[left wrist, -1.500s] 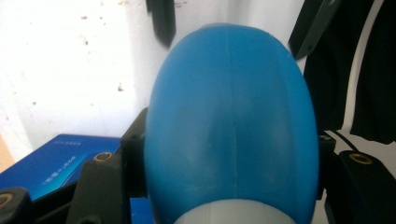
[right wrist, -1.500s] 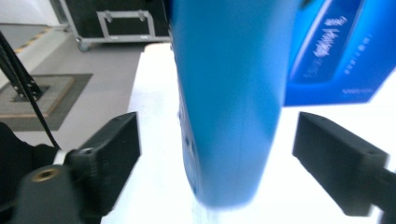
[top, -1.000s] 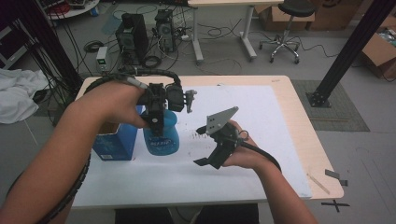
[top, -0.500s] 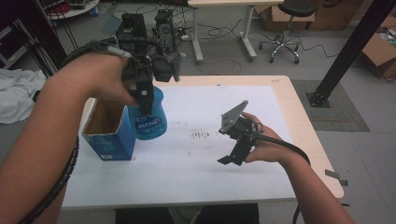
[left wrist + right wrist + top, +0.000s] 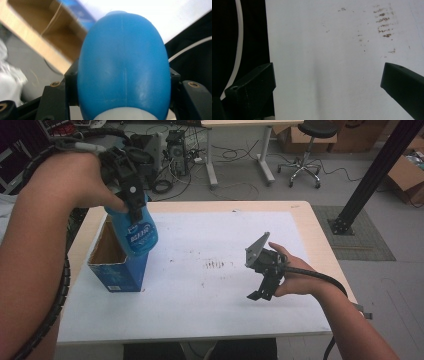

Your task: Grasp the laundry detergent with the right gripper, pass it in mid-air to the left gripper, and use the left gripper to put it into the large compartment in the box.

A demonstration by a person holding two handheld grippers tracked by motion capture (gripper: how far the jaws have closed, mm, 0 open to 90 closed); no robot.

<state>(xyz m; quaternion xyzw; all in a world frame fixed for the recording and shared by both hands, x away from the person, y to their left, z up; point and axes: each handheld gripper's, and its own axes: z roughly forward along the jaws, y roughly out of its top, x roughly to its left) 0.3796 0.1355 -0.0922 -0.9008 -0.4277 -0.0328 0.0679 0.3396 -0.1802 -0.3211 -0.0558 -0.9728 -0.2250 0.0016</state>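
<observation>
Nearest the person's edge of the counter [image 5: 300, 320], the right tongs [image 5: 260, 287] rest low over the white sheet with jaws wide apart and nothing between them, well away from the work. Farther in, toward the left edge, the open blue box [image 5: 117, 262] stands with its mouth upward. The left tongs [image 5: 134, 212] are clamped on the neck of the blue bottle [image 5: 137, 232], which hangs base-down, its long axis nearly upright, just over the box's right rim; the left hand is clearly the nearer one. Since half a second ago the bottle has risen higher, while the right tongs have dropped and drifted slightly nearer the person.
</observation>
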